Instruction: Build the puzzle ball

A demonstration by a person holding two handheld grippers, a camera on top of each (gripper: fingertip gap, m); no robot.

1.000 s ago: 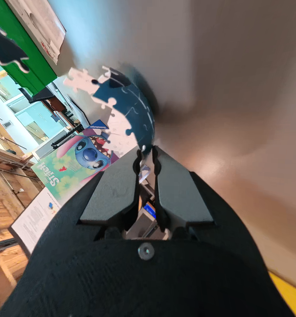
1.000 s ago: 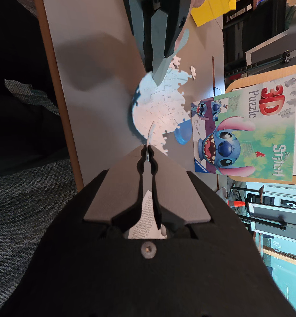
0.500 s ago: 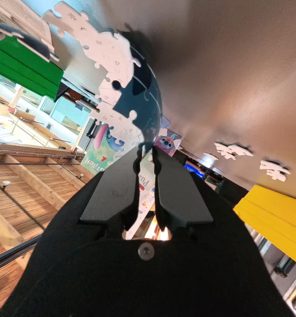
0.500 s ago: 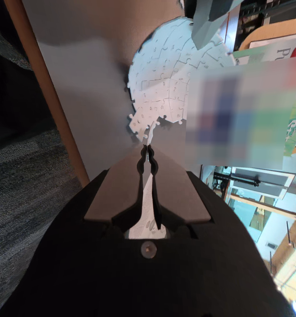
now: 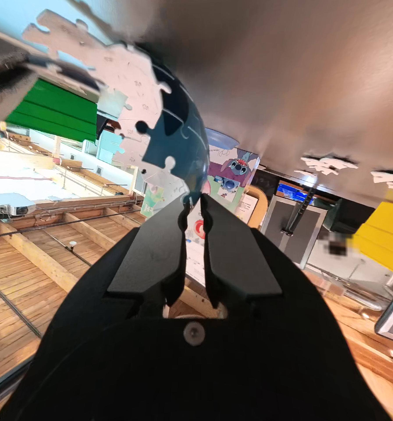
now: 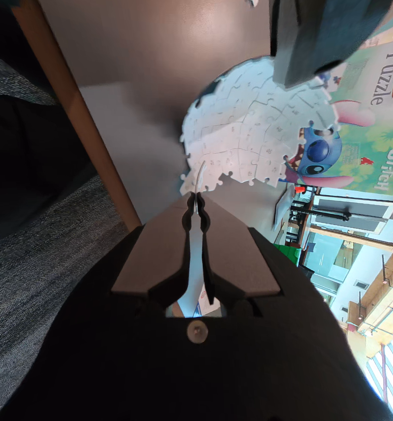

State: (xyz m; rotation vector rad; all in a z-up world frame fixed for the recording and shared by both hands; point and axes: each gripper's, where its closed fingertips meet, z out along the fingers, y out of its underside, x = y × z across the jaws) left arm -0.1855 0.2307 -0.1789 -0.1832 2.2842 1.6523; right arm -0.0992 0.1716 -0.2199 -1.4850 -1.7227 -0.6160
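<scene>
The half-built puzzle ball (image 5: 143,91) is a curved shell, white inside and dark blue outside. My left gripper (image 5: 194,198) is shut on its rim and holds it up off the grey table (image 6: 145,68). In the right wrist view the shell (image 6: 247,136) shows its white inside, with the left gripper (image 6: 304,45) above it. My right gripper (image 6: 195,196) is shut on a single puzzle piece (image 6: 200,176), seen edge-on, at the shell's jagged lower rim. I cannot tell whether they touch. The right gripper (image 5: 6,75) shows blurred at the far left of the left wrist view.
The colourful puzzle box (image 6: 361,136) stands behind the shell, also in the left wrist view (image 5: 229,182). A blue stand disc (image 5: 220,139) and loose white pieces (image 5: 323,164) lie on the table. A yellow bin (image 5: 384,237) and a green bin (image 5: 54,114) sit at its sides. The table's wooden edge (image 6: 77,114) borders carpet. The gap from one gripper's tips to the other's is roughly 12 cm.
Both grippers have turned and closed in on each other. The shell fills more of both views, and the piece in my right gripper now sits at the shell's rim.
</scene>
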